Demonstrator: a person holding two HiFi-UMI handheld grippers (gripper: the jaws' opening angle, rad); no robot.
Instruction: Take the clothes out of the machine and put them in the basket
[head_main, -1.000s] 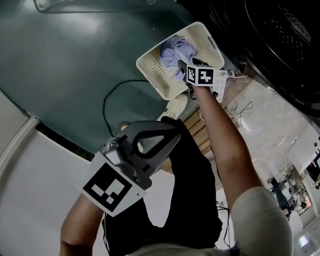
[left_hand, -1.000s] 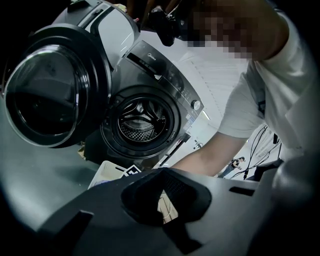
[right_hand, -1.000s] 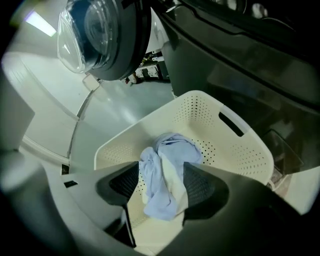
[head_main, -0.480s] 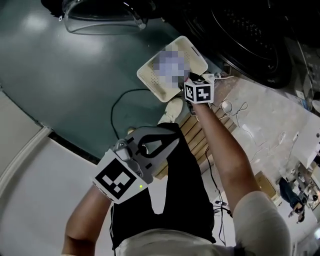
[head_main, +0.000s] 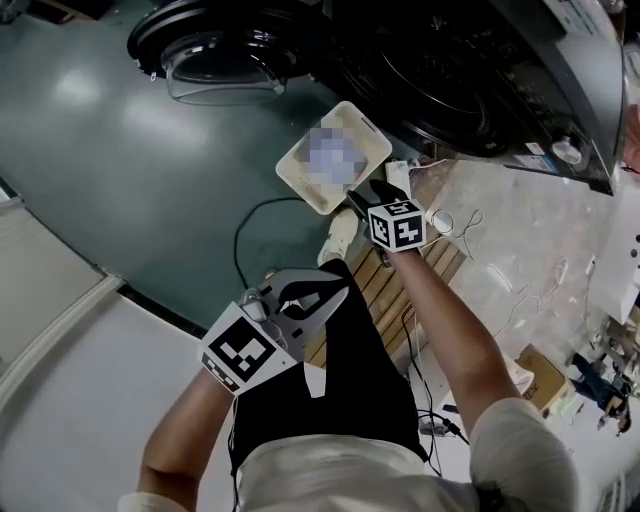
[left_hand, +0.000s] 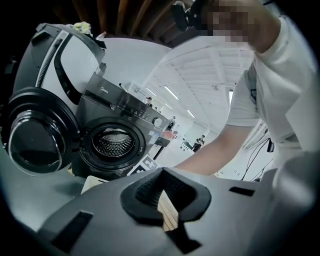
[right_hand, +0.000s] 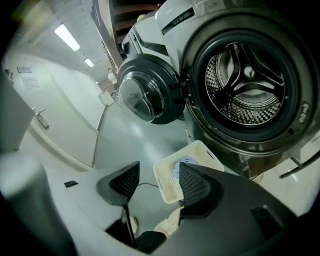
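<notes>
At the far left, the round glass door (head_main: 215, 50) of the dark front-loading washing machine (head_main: 470, 90) stands open. Nearer, the left gripper (head_main: 338, 290) has its jaws closed together, holding nothing. To its right and farther off, a cream perforated plastic basket (head_main: 298, 170) sits on the dark green floor (head_main: 130, 170) just before the machine. Pale lilac clothes (right_hand: 185, 160) lie inside it. The right gripper (right_hand: 159, 184), over the basket's near edge, has its jaws apart and empty.
</notes>
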